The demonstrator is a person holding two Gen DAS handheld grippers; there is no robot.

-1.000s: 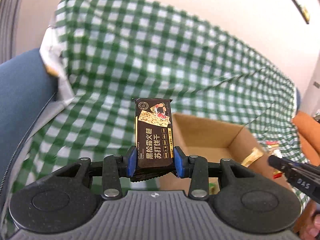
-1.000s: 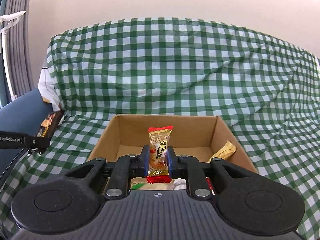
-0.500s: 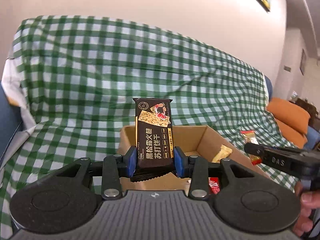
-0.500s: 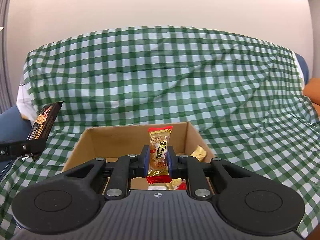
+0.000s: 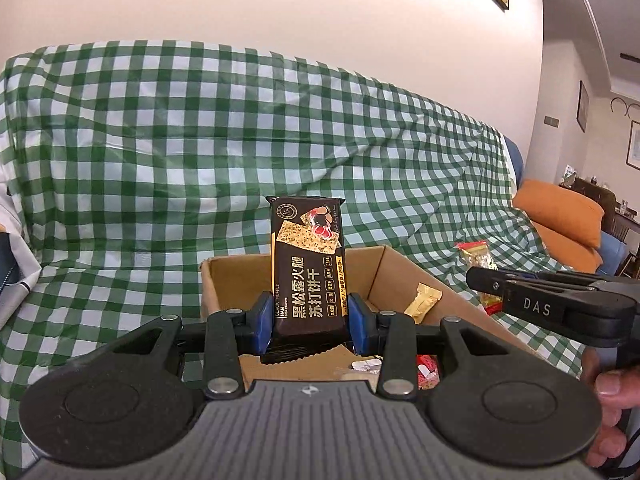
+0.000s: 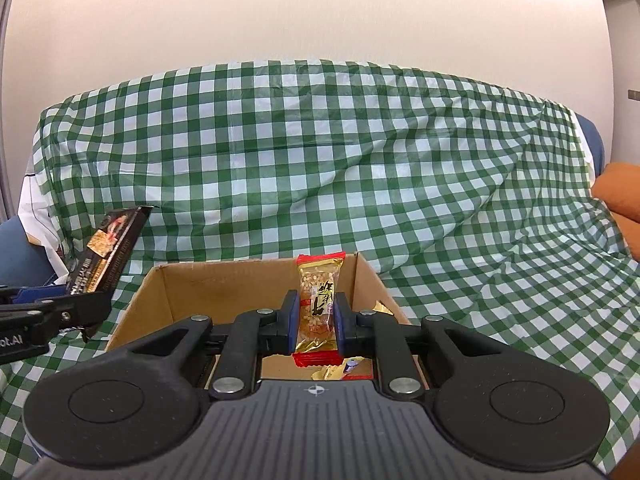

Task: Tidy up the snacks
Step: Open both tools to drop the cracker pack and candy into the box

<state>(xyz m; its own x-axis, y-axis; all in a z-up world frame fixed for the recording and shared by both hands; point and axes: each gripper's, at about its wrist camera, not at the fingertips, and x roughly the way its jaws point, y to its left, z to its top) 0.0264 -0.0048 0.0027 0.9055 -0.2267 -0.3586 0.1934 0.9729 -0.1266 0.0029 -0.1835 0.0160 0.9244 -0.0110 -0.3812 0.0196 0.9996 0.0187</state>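
1. My left tongs (image 5: 308,322) are clamped on a dark cracker packet (image 5: 307,264), which stands upright between the blue pads (image 5: 261,322) with its printed face toward the camera.
2. My right tongs (image 6: 316,322) are clamped on a small gold-and-red snack packet (image 6: 318,300), also upright, its red crimped ends showing above and below the pads.
3. An open cardboard box (image 6: 224,286) sits on a sofa draped in a green-and-white checked cloth (image 6: 320,160). In both wrist views the box lies straight ahead at 12 o'clock, just beyond the fingertips.
4. Inside the box I see a gold wrapped snack (image 5: 423,304) leaning against the right wall at about 2 o'clock in the left view, plus a few small wrappers on the floor of the box, one of them red (image 5: 427,372); I cannot read what they are.
5. From the right wrist view, the left tongs and their cracker packet appear at 9 o'clock, beside the box's left wall and outside its rim.
6. From the left wrist view, the right tongs show at 3 o'clock with their snack packet, held by a hand (image 5: 612,412) at the frame edge.
7. An orange cushion (image 5: 560,212) lies on the sofa at 2 o'clock, well apart from the box.
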